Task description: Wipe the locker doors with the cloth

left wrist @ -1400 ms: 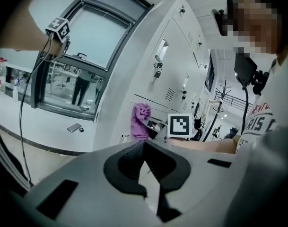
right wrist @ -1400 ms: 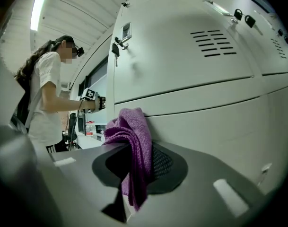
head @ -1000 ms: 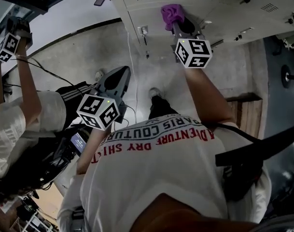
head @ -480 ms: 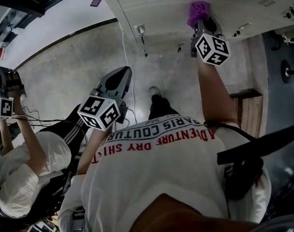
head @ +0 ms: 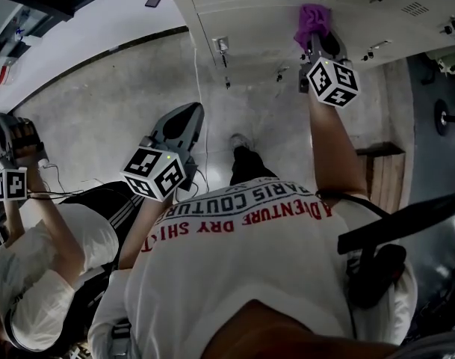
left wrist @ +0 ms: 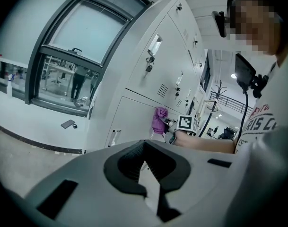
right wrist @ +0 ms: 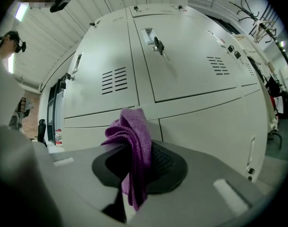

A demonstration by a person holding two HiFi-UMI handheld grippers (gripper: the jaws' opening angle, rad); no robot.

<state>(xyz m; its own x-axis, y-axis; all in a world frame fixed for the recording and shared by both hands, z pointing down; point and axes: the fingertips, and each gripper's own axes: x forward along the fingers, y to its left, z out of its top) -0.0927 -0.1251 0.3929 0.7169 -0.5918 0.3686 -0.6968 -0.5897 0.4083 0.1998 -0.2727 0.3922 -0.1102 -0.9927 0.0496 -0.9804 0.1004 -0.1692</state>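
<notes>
Grey concrete floor (head: 100,103) fills the middle of the head view, and a bank of pale metal lockers (head: 249,6) runs along the top edge of that frame. At the upper right, the right gripper (head: 317,40) is held out on a straight arm, and the purple cloth (head: 313,17) at its tip lies up against a locker front. In the right gripper view its jaws are clamped on the cloth (right wrist: 134,136), which stands bunched above them and hangs in a fold below. Behind the cloth is the seam between upper and lower locker doors (right wrist: 191,74). A key (right wrist: 158,45) hangs in a lock near the top centre, and vent slots (right wrist: 114,81) sit at centre left.

The left gripper (head: 191,109) hangs at the centre left of the head view, well apart from the lockers, over the floor. In the left gripper view its jaws meet at the tips with nothing between them. Farther off in that view, at centre, the cloth (left wrist: 159,119) shows against a lower door, and a large window (left wrist: 82,41) takes up the upper left.

A second person (head: 40,275) occupies the lower left of the head view, and a wooden bench (head: 380,174) stands at the right.
</notes>
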